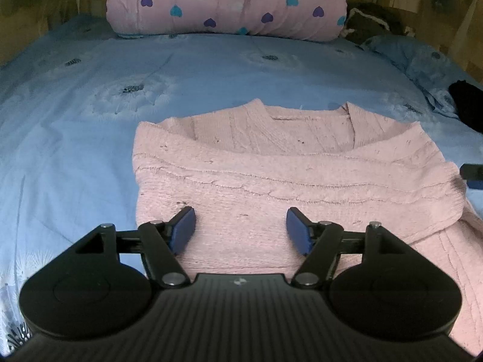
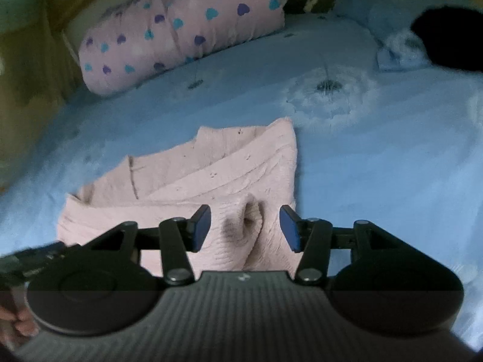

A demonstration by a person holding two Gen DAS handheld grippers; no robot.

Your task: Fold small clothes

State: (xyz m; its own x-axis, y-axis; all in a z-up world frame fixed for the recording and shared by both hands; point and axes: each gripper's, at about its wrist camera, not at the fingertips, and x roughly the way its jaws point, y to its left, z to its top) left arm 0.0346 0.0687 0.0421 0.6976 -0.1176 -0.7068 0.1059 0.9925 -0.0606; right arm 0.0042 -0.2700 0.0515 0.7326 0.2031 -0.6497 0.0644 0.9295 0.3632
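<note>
A pink knitted sweater [image 1: 271, 163] lies on the blue bed sheet [image 1: 75, 126], neckline toward the far end, with a sleeve folded across its chest. My left gripper [image 1: 240, 229] is open and empty, hovering over the sweater's lower left part. In the right wrist view the sweater [image 2: 196, 187] lies partly folded, with a sleeve cuff opening [image 2: 249, 220] between the fingers. My right gripper [image 2: 245, 229] is open over that cuff, holding nothing. Its tip [image 1: 474, 175] shows at the right edge of the left wrist view.
A pink quilt roll with hearts [image 1: 226, 3] lies across the far end of the bed. A blue pillow [image 1: 422, 63] and a black item [image 1: 466, 105] lie at the right. Wooden walls border the bed.
</note>
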